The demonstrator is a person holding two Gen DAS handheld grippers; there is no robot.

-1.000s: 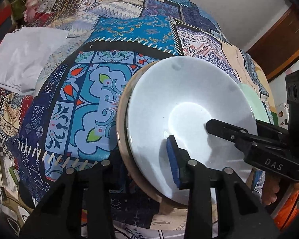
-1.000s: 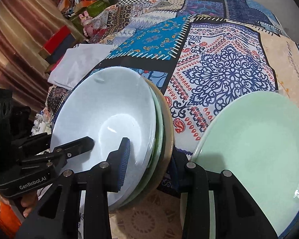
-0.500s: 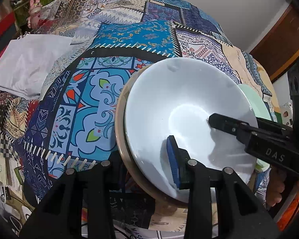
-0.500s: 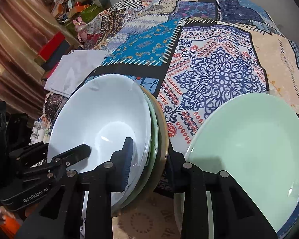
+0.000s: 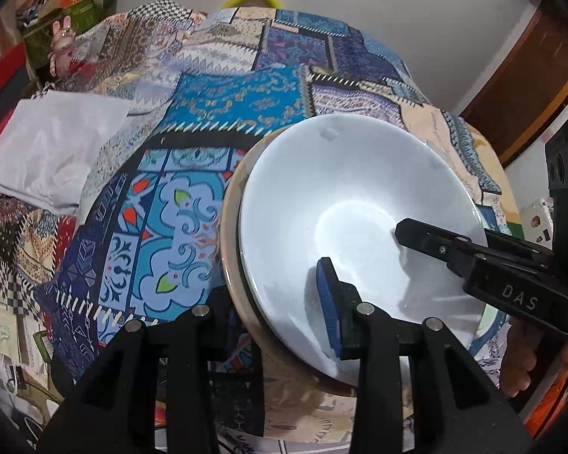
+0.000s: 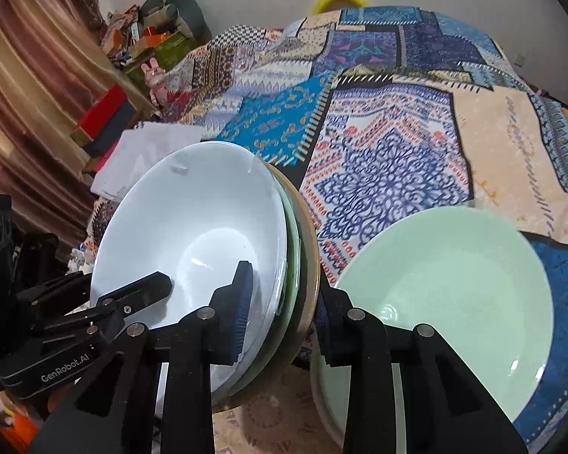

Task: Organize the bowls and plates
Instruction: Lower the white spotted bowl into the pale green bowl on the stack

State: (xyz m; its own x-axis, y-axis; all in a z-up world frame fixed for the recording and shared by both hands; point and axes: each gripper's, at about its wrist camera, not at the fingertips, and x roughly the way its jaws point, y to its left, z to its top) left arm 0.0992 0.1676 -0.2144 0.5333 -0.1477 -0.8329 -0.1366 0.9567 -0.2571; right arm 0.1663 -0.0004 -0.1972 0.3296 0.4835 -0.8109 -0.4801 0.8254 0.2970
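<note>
The top plate (image 6: pixel 193 227) of the stack was pale blue-white, above a green plate (image 6: pixel 292 249) and a tan one (image 6: pixel 309 265). A mint-green plate (image 6: pixel 454 276) lay separately. The bedspread (image 6: pixel 390 174) was patchwork in blue, navy, cream and orange-red motifs. Black grippers carried blue pads (image 5: pixel 327 302). A white cloth (image 5: pixel 49 151) lay at the bedspread's edge.

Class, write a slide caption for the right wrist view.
Both grippers clamp a stack of bowls beside a green plate.

1. Even, fairly bright indoor light falls from above.
2. Glare streaks shine in the white bowl (image 5: pixel 344 204) and near the green plate (image 6: pixel 447 287) rim.
3. Fisheye bending curves the quilt (image 6: pixel 390 174); corners vignette black.
4. Edges blur slightly.
</note>
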